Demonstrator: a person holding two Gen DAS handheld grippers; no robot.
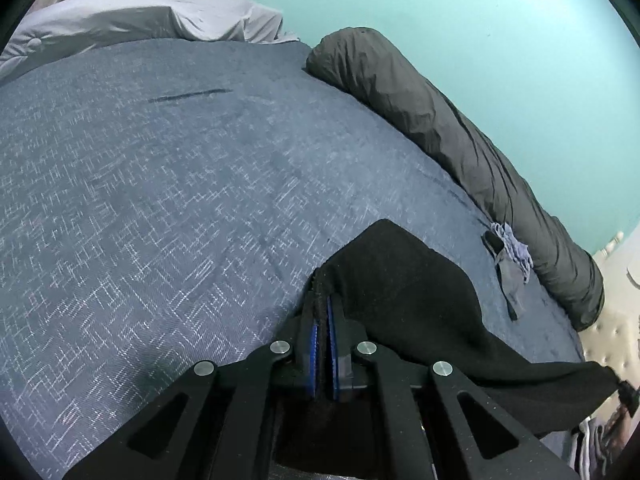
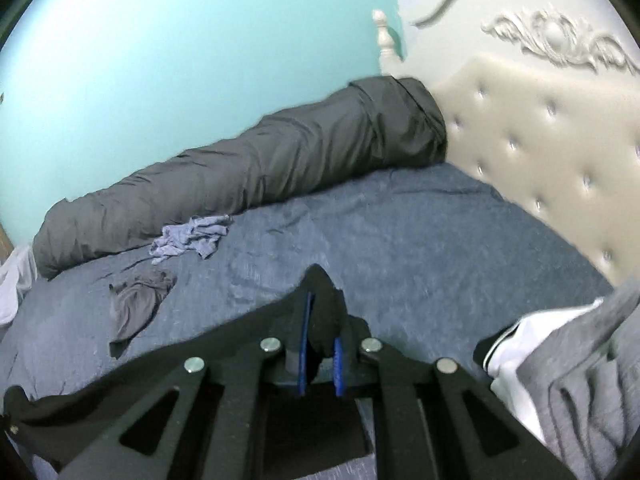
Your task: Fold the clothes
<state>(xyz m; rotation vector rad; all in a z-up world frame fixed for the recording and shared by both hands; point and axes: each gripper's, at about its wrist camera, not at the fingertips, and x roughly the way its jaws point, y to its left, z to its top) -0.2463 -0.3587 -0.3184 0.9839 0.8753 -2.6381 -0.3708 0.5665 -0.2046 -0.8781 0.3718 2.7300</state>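
1. Jaws first: the left gripper (image 1: 323,322) is pinched tight on a hem of the black, fuzzy knit garment (image 1: 416,300), blue pads (image 1: 313,354) nearly meeting with cloth between them.
2. Over on the other side, the right gripper (image 2: 320,328) is clamped on another bunch of that same black cloth (a thicker wad, so its jaws sit a touch wider).
3. Between the two, the garment hangs stretched above the blue-grey crosshatch bedspread (image 1: 160,200), one edge running off toward the far gripper.
4. Further out: a crumpled pale lilac cloth (image 2: 192,236) and a limp dark grey garment (image 2: 138,300) lie near the long charcoal bolster (image 2: 248,164) against the turquoise wall (image 2: 180,48); a tufted cream headboard (image 2: 540,132) stands to the right.
5. Risk, as I read it: the right-hand grip holds a rounded wad, not a flat edge, so a sharp tug could slide it free and drop that corner, leaving a skewed fold.
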